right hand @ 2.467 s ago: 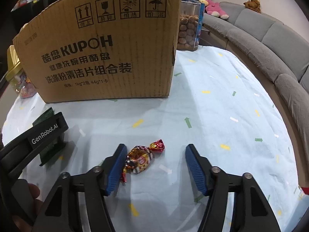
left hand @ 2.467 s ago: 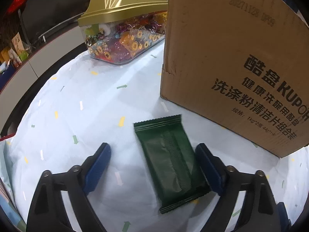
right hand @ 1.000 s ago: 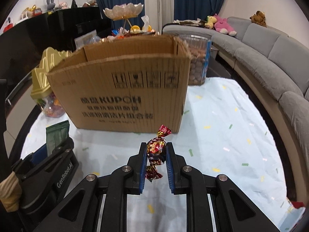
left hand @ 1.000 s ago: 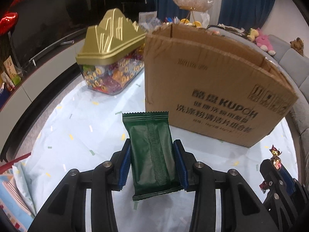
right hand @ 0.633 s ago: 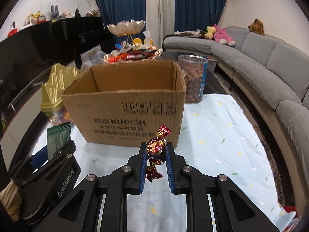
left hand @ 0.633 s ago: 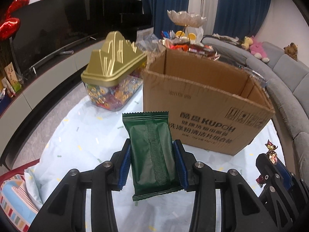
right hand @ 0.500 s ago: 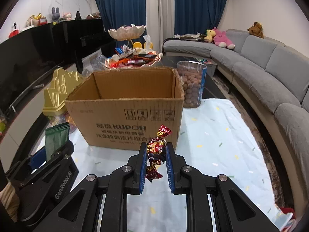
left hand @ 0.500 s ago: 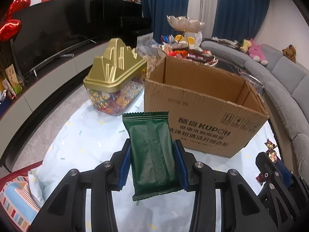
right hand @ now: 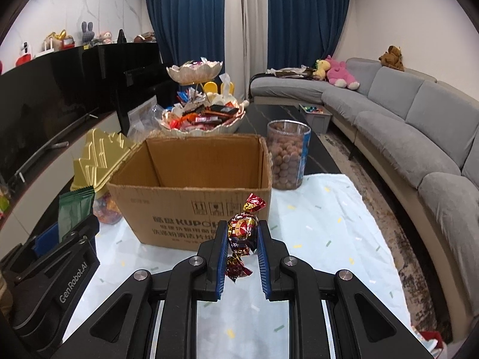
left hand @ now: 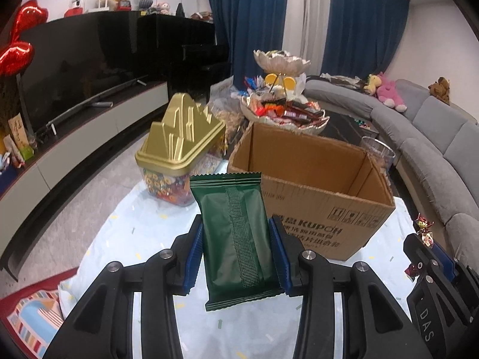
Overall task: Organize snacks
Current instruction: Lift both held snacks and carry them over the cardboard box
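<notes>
My left gripper (left hand: 236,227) is shut on a dark green snack packet (left hand: 236,233) and holds it up above the table, short of the open cardboard box (left hand: 311,197). My right gripper (right hand: 241,230) is shut on a red and gold wrapped candy (right hand: 243,230), also raised in front of the box (right hand: 191,191). The box stands open at the top and looks empty inside. The green packet also shows at the left of the right wrist view (right hand: 74,209), and the candy at the right of the left wrist view (left hand: 423,230).
A clear tub of sweets with a gold lid (left hand: 176,149) stands left of the box. A clear jar of brown balls (right hand: 286,158) stands behind its right corner. A tiered dish of snacks (right hand: 200,113) is behind. A grey sofa (right hand: 419,131) runs along the right.
Both grippers closed on their snacks and lifted them off the cloth. They have since risen higher, so the box's open inside now shows.
</notes>
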A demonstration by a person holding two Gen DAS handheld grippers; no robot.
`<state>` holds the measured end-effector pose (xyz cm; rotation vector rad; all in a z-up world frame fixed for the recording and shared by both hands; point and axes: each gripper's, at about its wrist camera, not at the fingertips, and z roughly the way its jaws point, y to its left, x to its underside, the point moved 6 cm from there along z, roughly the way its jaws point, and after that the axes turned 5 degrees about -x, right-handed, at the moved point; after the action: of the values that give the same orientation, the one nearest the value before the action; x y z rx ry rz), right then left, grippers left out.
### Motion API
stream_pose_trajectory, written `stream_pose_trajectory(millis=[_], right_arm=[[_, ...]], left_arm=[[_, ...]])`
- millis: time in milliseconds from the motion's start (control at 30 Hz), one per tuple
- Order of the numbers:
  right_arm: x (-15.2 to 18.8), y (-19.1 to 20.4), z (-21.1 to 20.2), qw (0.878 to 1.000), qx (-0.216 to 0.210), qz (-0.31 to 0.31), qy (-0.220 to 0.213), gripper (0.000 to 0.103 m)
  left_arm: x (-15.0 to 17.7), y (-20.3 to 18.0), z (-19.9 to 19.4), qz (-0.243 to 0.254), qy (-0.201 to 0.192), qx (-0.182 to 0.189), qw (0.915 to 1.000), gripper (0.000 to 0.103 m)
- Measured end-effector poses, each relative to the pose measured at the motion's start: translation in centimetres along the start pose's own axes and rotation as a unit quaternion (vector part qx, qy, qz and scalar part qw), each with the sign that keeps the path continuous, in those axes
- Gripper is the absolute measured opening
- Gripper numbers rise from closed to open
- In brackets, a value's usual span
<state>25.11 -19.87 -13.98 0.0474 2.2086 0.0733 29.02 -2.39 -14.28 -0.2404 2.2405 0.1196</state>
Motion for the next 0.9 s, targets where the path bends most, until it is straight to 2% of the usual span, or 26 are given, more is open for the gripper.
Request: stream_pose_trajectory(millis=[433, 900], right_arm=[[-3.2, 0.8, -0.6, 1.000, -0.010, -0.017, -0.020, 0.020], [-8.8, 0.9, 0.4, 0.998, -0.018, -0.038, -0.043, 0.020]], left_arm=[[-3.0, -0.7, -0.4, 0.037, -0.018, 0.022, 0.9989, 0.042], [-7.8, -2.8, 1.1, 0.067, -0.018, 0.074, 0.9949, 0.042]])
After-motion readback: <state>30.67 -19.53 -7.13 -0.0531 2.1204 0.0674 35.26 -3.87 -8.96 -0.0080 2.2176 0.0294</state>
